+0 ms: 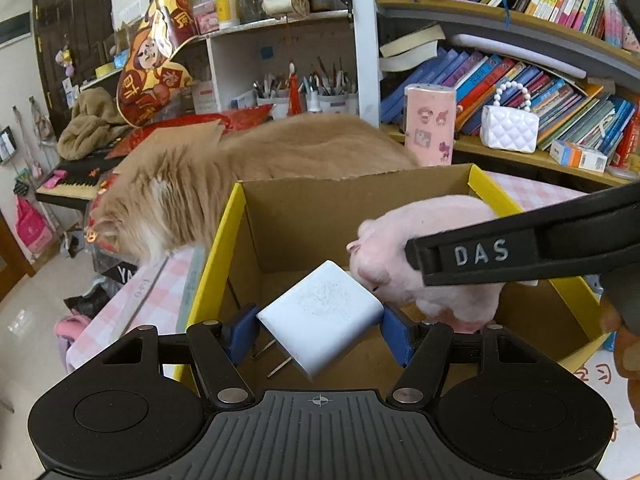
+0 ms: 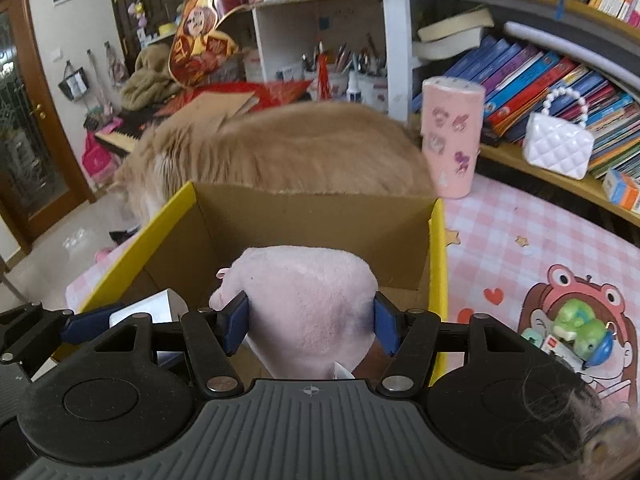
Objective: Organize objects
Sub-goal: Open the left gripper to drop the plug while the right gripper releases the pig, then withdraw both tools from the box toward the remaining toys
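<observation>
Charger [image 1: 320, 316] sits clamped in left hand-held gripper [image 1: 320, 330], pink plush [image 2: 308, 304] in right hand-held gripper [image 2: 310, 326], over box [image 1: 352, 204].

The cat's [image 1: 224, 184] head is hidden behind the cardboard box [image 1: 224, 248].

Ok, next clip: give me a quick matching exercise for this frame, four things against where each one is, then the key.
Things:
1. white charger
2. pink plush toy
3. ginger cat
4. white quilted purse

Places:
A. on the bookshelf, in front of the books
B. gripped in the right tongs, over the cardboard box
C. behind the box, on the far side
D. gripped in the left tongs, over the box

Pairs: 1-D, 2-B, 3-C, 4-A
</observation>
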Motion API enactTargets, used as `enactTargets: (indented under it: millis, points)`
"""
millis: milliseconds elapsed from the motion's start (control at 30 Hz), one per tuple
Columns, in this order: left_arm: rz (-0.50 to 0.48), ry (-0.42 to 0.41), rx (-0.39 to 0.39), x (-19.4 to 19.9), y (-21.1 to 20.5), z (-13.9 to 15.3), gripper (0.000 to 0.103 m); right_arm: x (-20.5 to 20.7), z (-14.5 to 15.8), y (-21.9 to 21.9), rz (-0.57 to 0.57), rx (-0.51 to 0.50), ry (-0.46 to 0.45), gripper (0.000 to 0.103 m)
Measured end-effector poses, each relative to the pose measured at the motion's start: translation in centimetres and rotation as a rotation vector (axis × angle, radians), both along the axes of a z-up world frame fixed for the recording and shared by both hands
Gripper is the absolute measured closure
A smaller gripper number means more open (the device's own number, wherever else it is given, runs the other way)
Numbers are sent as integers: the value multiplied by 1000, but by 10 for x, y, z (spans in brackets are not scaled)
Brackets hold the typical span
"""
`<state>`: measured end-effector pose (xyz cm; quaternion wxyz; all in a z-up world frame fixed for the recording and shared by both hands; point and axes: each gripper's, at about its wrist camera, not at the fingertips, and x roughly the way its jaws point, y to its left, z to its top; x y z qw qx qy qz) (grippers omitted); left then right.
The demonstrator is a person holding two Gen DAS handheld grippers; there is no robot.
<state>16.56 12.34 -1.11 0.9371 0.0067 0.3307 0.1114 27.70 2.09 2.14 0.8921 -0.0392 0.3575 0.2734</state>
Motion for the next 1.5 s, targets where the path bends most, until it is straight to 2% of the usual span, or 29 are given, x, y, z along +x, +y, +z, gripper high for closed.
enactTargets:
  millis: [200,467,667,933,1133,1500]
  points:
    - [-7,12,-4,3,0,0,36,6,-3,1,5,2,9,38]
    - [-22,-59,14,-4,-4,16,33,-3,17,-9,-31,44,-50,36]
    - [-21,-110,-8,-19,-1,31,31,-23,32,-20,-76,68,-89,36]
    - [-7,-153,-41,-54,10,39,26,-68,46,-32,-150,52,-171,36]
    - [6,-169,-9,-84,16,39,22,-107,44,-40,-201,20,-211,36]
    - [-24,-90,-31,-141,22,22,22,-181,12,-34,-222,-56,-147,36]
